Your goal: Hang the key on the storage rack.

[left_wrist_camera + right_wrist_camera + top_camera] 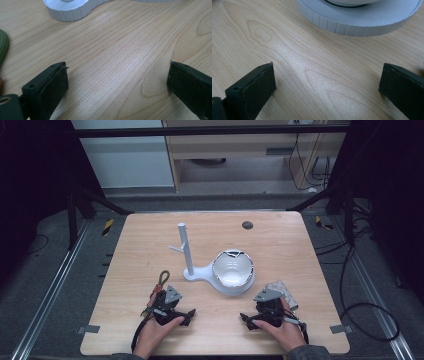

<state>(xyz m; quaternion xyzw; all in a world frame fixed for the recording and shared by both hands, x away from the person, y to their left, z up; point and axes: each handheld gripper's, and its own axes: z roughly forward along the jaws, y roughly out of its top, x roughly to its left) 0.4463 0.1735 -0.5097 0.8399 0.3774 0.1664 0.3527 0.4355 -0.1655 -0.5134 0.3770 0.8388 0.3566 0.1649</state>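
A white stand (185, 249) with an upright post and a short side branch rises mid-table. Its flat base widens to the right into a round part that carries a white bowl (232, 269). My left gripper (171, 306) rests on the wood in front of the stand, open, with bare tabletop between its jaws (117, 75). The ribbed edge of the stand's base (67, 11) lies just ahead of it. My right gripper (267, 309) rests in front of the bowl, also open over bare wood (328, 72), and faces the round base's rim (362, 23).
A green rope loop (163, 279) lies just beyond the left gripper, and its edge (3, 45) shows at that gripper view's left. A grey folded cloth (283, 290) sits beside the right gripper. A dark round spot (247, 225) marks the table's far side.
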